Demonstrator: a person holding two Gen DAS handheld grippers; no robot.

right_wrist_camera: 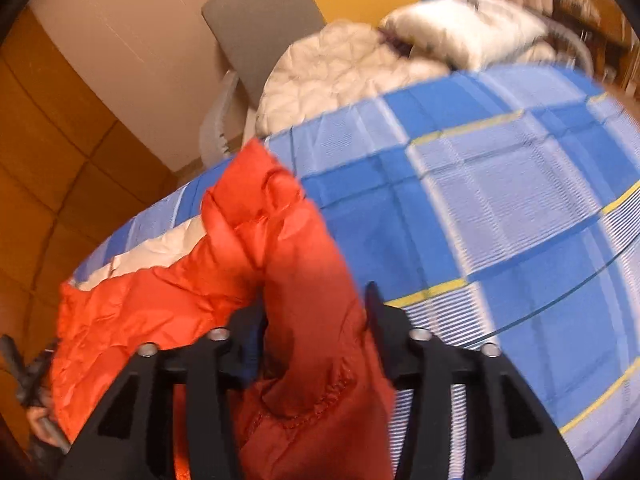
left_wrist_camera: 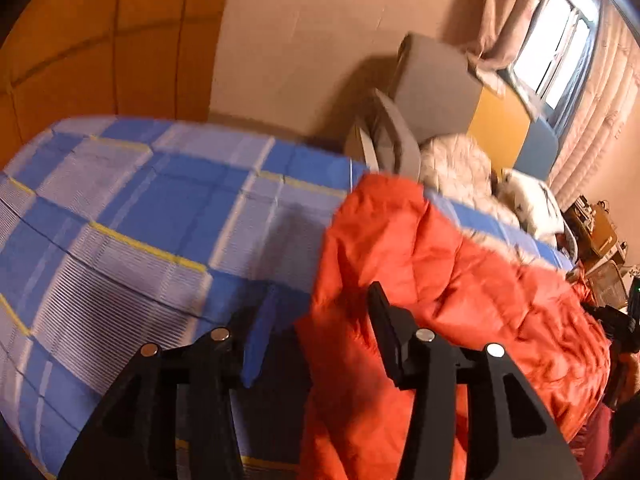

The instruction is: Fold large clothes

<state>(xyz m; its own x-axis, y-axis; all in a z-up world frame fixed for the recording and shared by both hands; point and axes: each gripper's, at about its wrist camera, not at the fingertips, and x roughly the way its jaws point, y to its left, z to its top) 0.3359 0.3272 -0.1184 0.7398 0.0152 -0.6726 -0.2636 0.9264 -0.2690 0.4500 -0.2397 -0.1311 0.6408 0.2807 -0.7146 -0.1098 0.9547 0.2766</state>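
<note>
In the left wrist view, the left gripper [left_wrist_camera: 320,312] points down at a bed covered with a blue checked sheet [left_wrist_camera: 140,200]. Its jaws stand spread, and the edge of an orange puffy jacket [left_wrist_camera: 440,272] lies between them without being pinched. The jacket is spread over the sheet, running off to the right. Behind it sit a white quilt [left_wrist_camera: 456,164] and a pillow [left_wrist_camera: 532,200], with a window [left_wrist_camera: 560,40] beyond.

In the right wrist view, the right gripper [right_wrist_camera: 316,308] also has its jaws spread. A fold of the orange jacket [right_wrist_camera: 248,240] rises between them, and whether the pads touch it I cannot tell. The jacket lies on the checked sheet [right_wrist_camera: 500,200], stretching to the left. The quilt [right_wrist_camera: 332,72] and pillow [right_wrist_camera: 460,28] are at the far end.
</note>
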